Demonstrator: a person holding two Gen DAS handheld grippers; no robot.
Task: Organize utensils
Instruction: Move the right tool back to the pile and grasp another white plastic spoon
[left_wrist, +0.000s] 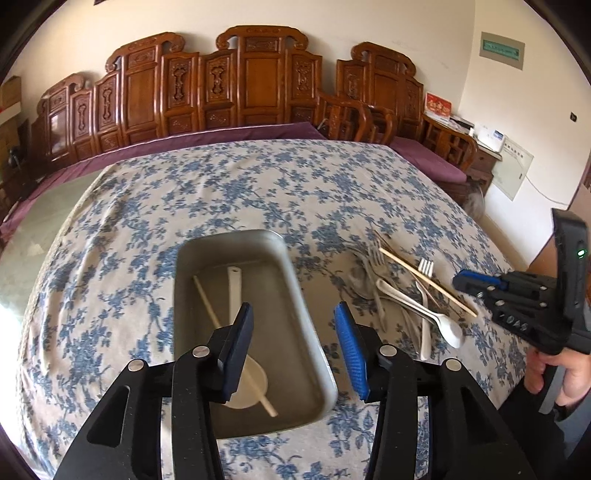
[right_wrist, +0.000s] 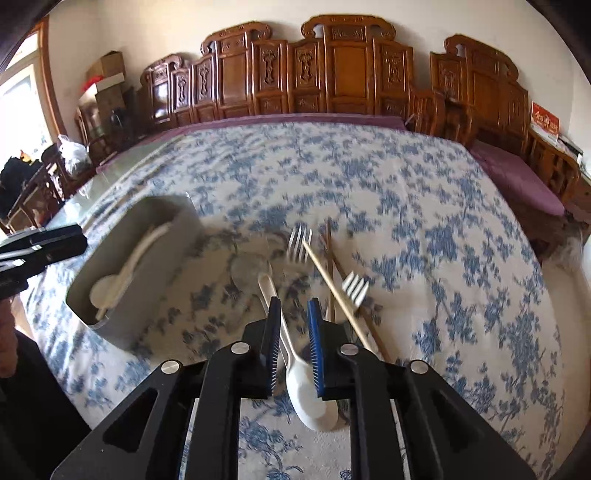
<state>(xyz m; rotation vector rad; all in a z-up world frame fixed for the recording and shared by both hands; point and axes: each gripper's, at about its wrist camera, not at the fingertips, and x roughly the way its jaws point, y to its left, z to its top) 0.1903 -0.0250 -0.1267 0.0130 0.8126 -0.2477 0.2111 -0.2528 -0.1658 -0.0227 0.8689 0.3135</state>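
A grey metal tray (left_wrist: 295, 280) lies on the floral tablecloth with a white spoon (left_wrist: 234, 284) and a light chopstick (left_wrist: 207, 302) inside. My left gripper (left_wrist: 293, 310) hangs above the tray's near end, open and empty. To the tray's right lies a loose pile: a white spoon (right_wrist: 314, 398), two forks (right_wrist: 299, 243) (right_wrist: 355, 286), a light chopstick (right_wrist: 332, 284), darker chopsticks and a blurred metal spoon (right_wrist: 247, 273). My right gripper (right_wrist: 294, 302) hovers over that white spoon. Its jaws stand a little apart, and the handle shows through the gap untouched.
The flowered cloth (left_wrist: 258, 192) covers the wide table behind the tray and pile. Carved wooden benches (left_wrist: 258, 81) with purple cushions line the far wall. A person's hand (left_wrist: 569, 373) grips the right tool's handle at the right edge.
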